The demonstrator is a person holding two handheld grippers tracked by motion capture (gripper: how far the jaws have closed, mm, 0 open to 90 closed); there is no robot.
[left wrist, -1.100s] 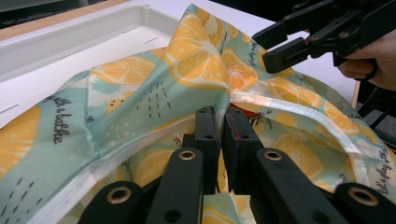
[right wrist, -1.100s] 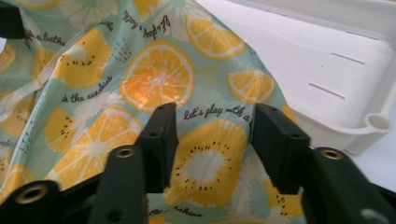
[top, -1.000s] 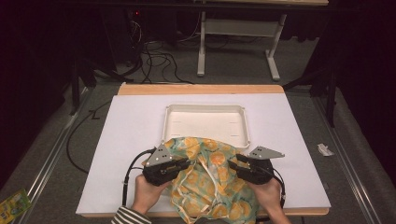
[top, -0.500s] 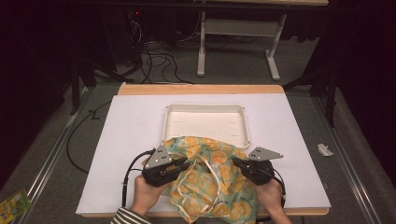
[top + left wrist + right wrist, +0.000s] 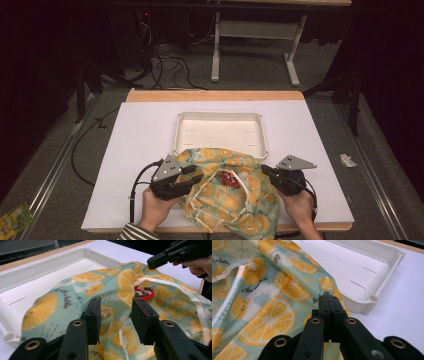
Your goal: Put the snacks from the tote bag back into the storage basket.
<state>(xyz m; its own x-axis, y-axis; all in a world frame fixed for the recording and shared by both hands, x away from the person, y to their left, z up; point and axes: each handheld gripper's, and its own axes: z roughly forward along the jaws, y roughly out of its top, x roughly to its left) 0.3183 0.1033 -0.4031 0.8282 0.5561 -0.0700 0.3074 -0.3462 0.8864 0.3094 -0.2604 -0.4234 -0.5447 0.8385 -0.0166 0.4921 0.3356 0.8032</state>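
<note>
A cloth bag (image 5: 230, 192) printed with orange slices on pale green lies crumpled at the near edge of the white surface (image 5: 135, 145), its far side draped over the near rim of a shallow white tray (image 5: 220, 131). The bag's mouth gapes upward, and inside it sits a small red round thing (image 5: 231, 177) with a white mark; I cannot tell what it is. A pale strap (image 5: 245, 187) loops across the opening.

The left hand-held gripper (image 5: 192, 176) reaches in from the bag's left side. In the left gripper view its jaws stand apart, with folds of the cloth (image 5: 112, 302) between and under them, and the red thing (image 5: 143, 293) lies just beyond their tips. They touch the fabric but do not pinch it.

The right hand-held gripper (image 5: 267, 172) is at the bag's right edge. In the right gripper view its jaws are pressed together, clamped on the hem of the cloth (image 5: 287, 292) right at their tips (image 5: 329, 301), with the corner of the tray (image 5: 372, 298) just beside them. From the left gripper view, that same gripper (image 5: 156, 262) shows at the upper right, its tip on the bag's far edge.

A person's hands (image 5: 155, 210) hold both tools from the near side, a striped sleeve (image 5: 135, 234) showing at the left wrist. Black cables (image 5: 137, 182) trail back from the left tool. The tray holds nothing and sits in the middle of the surface. Beyond the surface, on the grey floor, stand white frame legs (image 5: 216, 55) and a tangle of dark cables (image 5: 165, 62).
</note>
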